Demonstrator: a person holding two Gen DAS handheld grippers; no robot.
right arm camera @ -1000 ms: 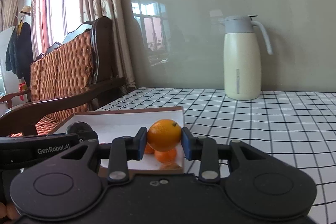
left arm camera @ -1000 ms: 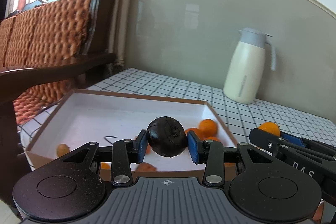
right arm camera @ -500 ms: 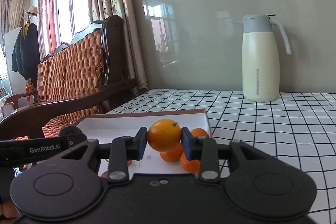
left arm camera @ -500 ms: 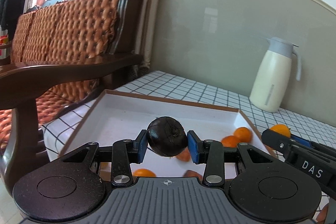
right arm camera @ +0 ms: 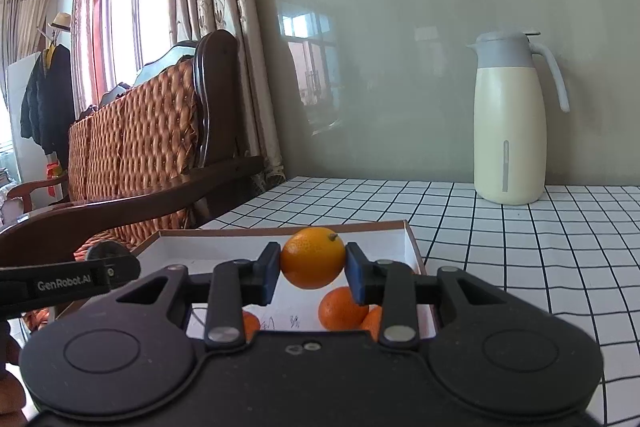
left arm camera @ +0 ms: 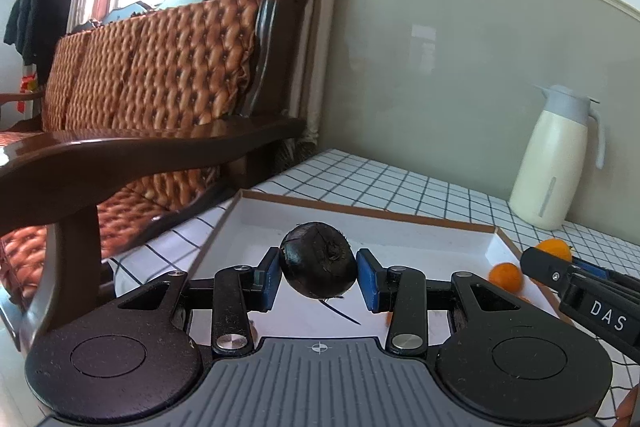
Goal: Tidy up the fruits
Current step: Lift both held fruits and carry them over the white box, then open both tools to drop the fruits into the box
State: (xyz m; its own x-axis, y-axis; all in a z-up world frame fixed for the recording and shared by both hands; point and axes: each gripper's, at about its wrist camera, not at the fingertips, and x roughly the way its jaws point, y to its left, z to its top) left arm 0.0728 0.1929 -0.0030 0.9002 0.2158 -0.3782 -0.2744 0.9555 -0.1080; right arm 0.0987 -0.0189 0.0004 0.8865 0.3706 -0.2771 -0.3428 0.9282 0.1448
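**Left wrist view: dark fruit in one gripper, orange in the other**

Left wrist cam has the left gripper with jaws clamped on a dark round fruit, held above the white tray on the checkered counter. Right gripper jaws are squeezing an orange over the same tray's right end, loose oranges lying right below. Cream thermos jug stands well apart by the wall.

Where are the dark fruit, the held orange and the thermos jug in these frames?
dark fruit (left arm camera: 318, 264), left wrist view, on its front face between the pads.
held orange (right arm camera: 313, 257), right wrist view, on its middle between the pads.
thermos jug (right arm camera: 509, 131), right wrist view, on its cream body.
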